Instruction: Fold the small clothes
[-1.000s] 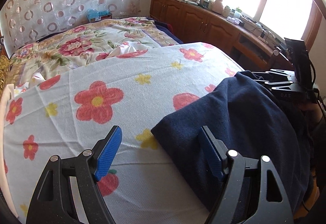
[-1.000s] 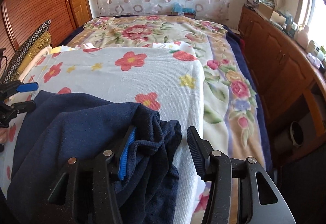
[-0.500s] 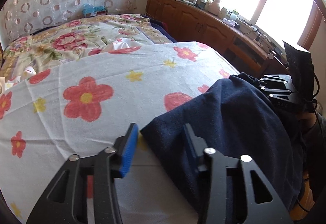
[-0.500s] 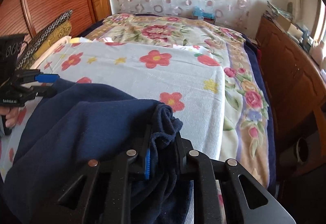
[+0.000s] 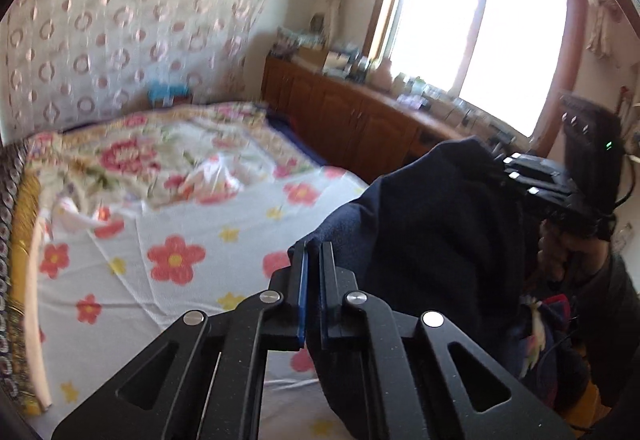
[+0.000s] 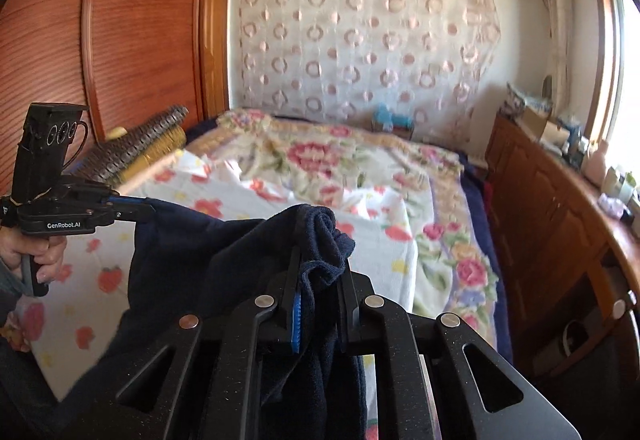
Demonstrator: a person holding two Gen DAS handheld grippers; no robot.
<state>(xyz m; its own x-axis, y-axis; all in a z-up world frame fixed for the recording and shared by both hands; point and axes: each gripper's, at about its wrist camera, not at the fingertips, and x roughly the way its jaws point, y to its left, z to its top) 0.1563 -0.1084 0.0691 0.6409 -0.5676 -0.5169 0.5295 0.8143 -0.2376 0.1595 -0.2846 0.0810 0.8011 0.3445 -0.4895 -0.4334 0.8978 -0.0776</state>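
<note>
My left claw [image 5: 313,294] is clamped shut on one corner of the navy garment [image 5: 440,240]. My right claw [image 6: 318,292] grips a bunched corner at the other end. The garment hangs between them, raised above the bed [image 6: 224,196]. Step in hand: lift and spread. Next move calls for pulling the edge taut, then laying it flat on the bed.

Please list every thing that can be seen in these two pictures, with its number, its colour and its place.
garment: one, dark navy, lifted above the bed between both grippers
sheet: one, white with red flowers, on the bed
blanket: one, cream floral, farther up the bed
curtain: one, pale with pink rings, back wall
cabinet: one, brown wood, under the window
left gripper: black, shut on garment
right gripper: black, shut on garment
hand: one, holding left gripper
</note>
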